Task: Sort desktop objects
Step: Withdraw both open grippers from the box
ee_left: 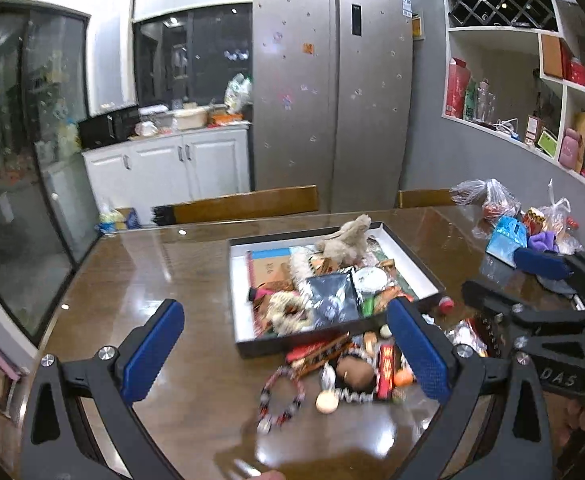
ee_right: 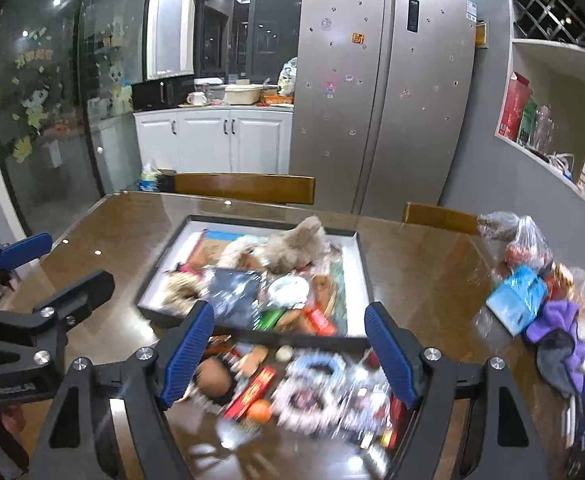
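A heap of small objects (ee_left: 344, 368) is lying on the glossy brown desk (ee_left: 152, 272), just in front of the near edge of a shallow dark-rimmed tray (ee_left: 408, 252) that is itself holding a crowded pile topped by a beige plush toy (ee_left: 350, 240); in the heap a beaded bracelet (ee_left: 282, 398) is sitting nearest the left, with a brown rounded thing (ee_left: 354, 370) and a red packet (ee_left: 386, 370) beside it; the left claw (ee_left: 288, 352) is hanging above this heap with its blue pads spread wide and nothing between them; the right claw (ee_right: 290, 354) is also standing wide and empty over the same heap, which is showing blurred beneath it; off to the right, well apart, plastic bags (ee_right: 532, 264) are resting on the desk; behind it, wooden chair backs (ee_right: 244, 188) and a steel fridge (ee_right: 380, 92) are standing.
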